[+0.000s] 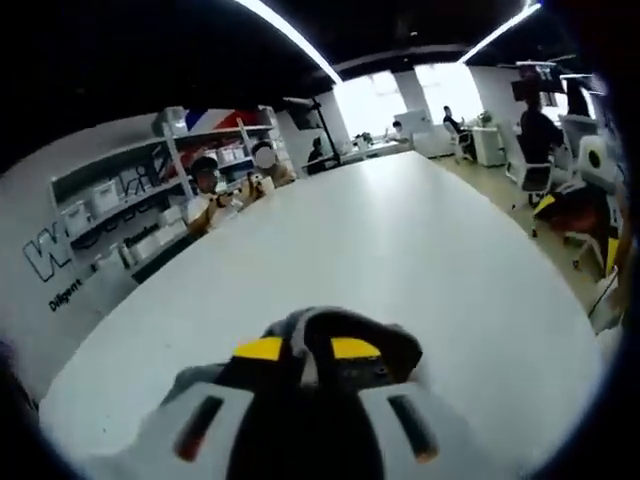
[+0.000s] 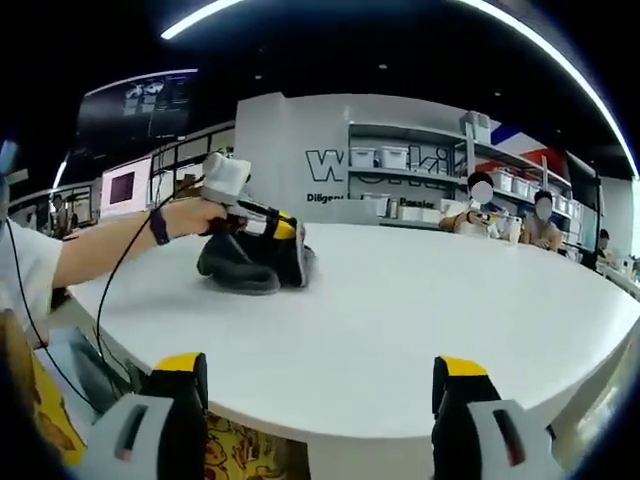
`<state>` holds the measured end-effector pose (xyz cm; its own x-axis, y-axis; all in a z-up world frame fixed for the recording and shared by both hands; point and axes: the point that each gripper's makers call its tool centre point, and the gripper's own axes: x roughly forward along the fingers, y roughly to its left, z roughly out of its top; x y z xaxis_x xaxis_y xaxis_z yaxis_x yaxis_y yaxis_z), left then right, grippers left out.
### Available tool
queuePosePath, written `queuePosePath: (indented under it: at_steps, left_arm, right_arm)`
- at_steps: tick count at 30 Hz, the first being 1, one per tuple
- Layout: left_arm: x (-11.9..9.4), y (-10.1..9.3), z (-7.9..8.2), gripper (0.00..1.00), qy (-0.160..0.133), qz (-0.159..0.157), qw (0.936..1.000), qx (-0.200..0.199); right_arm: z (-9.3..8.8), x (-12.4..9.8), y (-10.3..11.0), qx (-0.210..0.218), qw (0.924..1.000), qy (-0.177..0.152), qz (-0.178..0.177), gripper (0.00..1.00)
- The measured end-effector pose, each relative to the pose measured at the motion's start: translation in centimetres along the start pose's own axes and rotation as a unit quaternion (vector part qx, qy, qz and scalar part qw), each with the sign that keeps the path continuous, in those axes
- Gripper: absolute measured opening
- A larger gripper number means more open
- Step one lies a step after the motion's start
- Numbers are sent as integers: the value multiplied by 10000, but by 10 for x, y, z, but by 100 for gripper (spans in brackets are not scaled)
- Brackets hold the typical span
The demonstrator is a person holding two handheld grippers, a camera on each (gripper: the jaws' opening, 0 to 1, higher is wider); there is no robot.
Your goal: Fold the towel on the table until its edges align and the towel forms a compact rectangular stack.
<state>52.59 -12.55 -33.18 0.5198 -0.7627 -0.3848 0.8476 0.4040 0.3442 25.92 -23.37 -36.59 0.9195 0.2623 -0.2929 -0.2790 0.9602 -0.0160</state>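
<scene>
— Right gripper view: dark towel point(image 2: 250, 262) bunched at centre left on white table point(image 2: 420, 310), clamped by left gripper point(image 2: 283, 238). Right gripper point(image 2: 320, 385) wide, empty, at bottom.

— Left gripper view confirms: nipped at bottom centre. Probably soft, light, floppy; best pinched at corners.

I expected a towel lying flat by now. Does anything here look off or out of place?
The towel is not flat: it sits as a dark bunched heap on the white table, clamped in the left gripper. The right gripper hangs open at the table's near edge, holding nothing. Nothing looks spilled or damaged.
</scene>
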Motion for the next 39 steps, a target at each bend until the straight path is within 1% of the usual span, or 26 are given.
queuePosePath:
  at_steps: [4,7,9,11,13,15,17,20,21,22,23,24,25,27,28,29,31,32,33,34,35,36,37,38,39]
  left_arm:
    - [-6,-2,1,18,45,-10,10000,13]
    - [-17,-3,6,20,13,-8,10000,32]
    - [-25,-4,8,26,30,14,9999,114]
    - [-35,-4,9,27,49,49,9997,215]
    - [-48,-8,12,29,20,118,9995,280]
    - [-62,-1,14,36,-38,167,9996,218]
    - [-68,3,14,41,-51,192,9996,178]
    - [-93,8,15,47,-157,355,9992,72]
    - [-102,5,15,49,-199,405,9990,6]
    - [-112,5,15,51,-236,451,9987,-76]
    - [-125,3,14,53,-316,533,9978,-252]
    - [-132,3,12,54,-326,537,9976,-295]
    - [-146,5,4,57,-313,560,9968,-483]
    - [-168,-1,-11,62,-233,618,9944,-821]
    - [-178,-3,-17,66,-283,661,9927,-967]
    - [-186,-5,-21,69,-333,705,9912,-1071]
    - [-211,-10,-36,71,-396,882,9866,-1313]
    - [-225,-10,-43,73,-447,1040,9828,-1462]
    - [-237,-11,-53,74,-428,1200,9794,-1566]
    - [-250,-13,-63,76,-380,1354,9762,-1651]
    - [-267,-17,-78,78,-294,1576,9719,-1722]
    - [-278,-22,-90,81,-250,1763,9668,-1832]
    - [-288,-28,-102,85,-187,1885,9635,-1893]
    - [-298,-34,-115,87,-159,2030,9575,-2044]
    - [-304,-37,-125,89,-139,2147,9518,-2185]
  right_arm:
    - [-1,1,0,8,10000,8,16,97]
    - [0,2,3,1,10000,-2,46,97]
    - [0,3,5,-15,10000,-5,76,97]
    - [1,4,7,-29,9999,-12,104,97]
    - [2,5,8,-40,9999,-14,128,97]
    - [2,6,10,-59,9999,-12,151,97]
    - [3,7,13,-75,9998,-10,180,97]
    - [5,9,15,-105,9997,-16,219,97]
    - [5,10,17,-117,9997,-12,233,97]
    - [6,11,17,-126,9996,-14,239,97]
    - [7,12,18,-138,9996,-11,252,97]
    - [7,13,19,-148,9995,-6,267,97]
    - [8,14,20,-160,9995,-6,280,97]
    - [9,16,22,-195,9993,7,314,97]
    - [10,17,23,-214,9992,1,334,97]
    - [11,19,25,-223,9991,-1,359,97]
    - [11,22,28,-249,9989,10,409,97]
    - [12,24,30,-267,9987,22,436,97]
    - [12,26,32,-285,9985,39,470,97]
    - [12,28,34,-307,9982,51,514,97]
    - [13,30,36,-330,9979,60,549,97]
    - [13,31,38,-341,9978,60,567,97]
    - [14,32,38,-344,9977,57,579,97]
    - [15,34,40,-345,9976,44,601,98]
    - [15,35,41,-345,9975,39,612,98]
